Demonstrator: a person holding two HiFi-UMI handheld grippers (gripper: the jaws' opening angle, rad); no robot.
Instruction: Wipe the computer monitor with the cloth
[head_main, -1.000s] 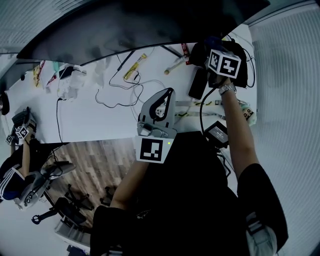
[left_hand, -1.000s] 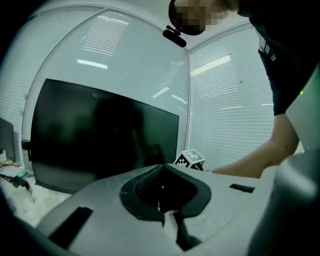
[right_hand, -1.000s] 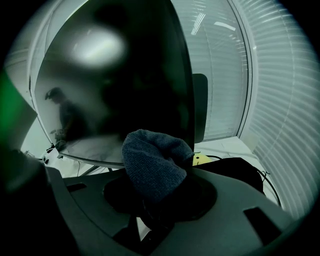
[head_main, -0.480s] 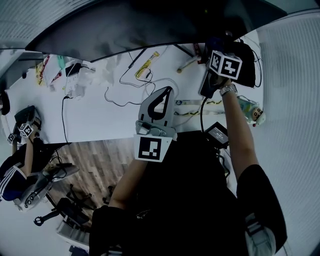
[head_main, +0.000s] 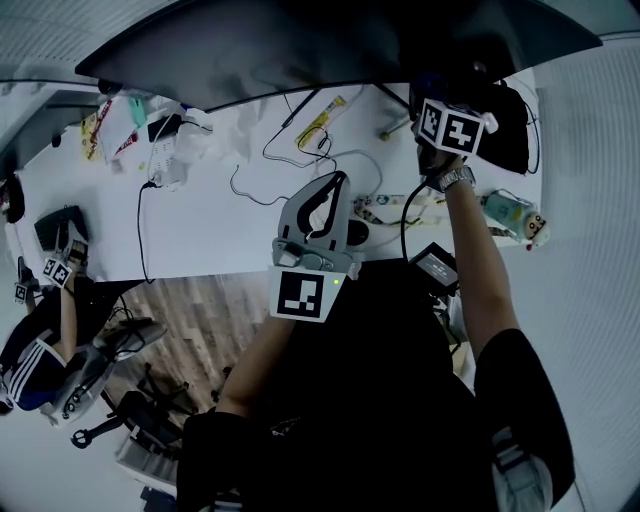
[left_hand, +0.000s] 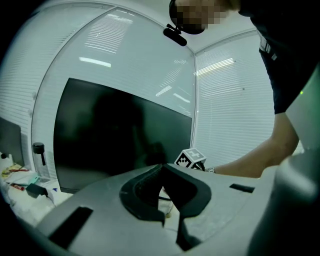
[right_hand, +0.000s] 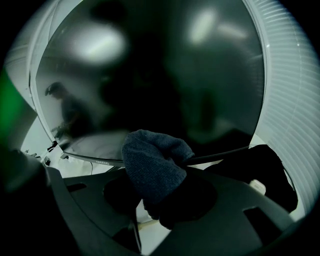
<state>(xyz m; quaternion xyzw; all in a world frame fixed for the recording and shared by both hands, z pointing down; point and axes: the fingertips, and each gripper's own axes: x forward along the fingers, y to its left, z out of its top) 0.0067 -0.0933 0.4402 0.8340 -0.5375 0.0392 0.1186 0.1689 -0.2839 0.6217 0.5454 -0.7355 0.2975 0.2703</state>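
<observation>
right gripper (right_hand: 159, 186) jaws pinch a dark knitted cloth (right_hand: 150, 165), bunched at the lower edge of the monitor (right_hand: 150, 70). left gripper (left_hand: 161, 168) jaws meet on nothing, above the white desk (head_main: 220, 230); only the head view shows its cables (head_main: 300, 150).

No word, number or brand can be read anywhere. The left gripper (head_main: 333, 185) and the right gripper (right_hand: 160, 190) bear only black-and-white square marker patterns, with no letters. The coloured print on the packets (head_main: 322, 118) lying on the counter (head_main: 220, 220) is too small to make out, and the tiny marks along the lower edge of the monitor (right_hand: 150, 75) are blurred.
</observation>
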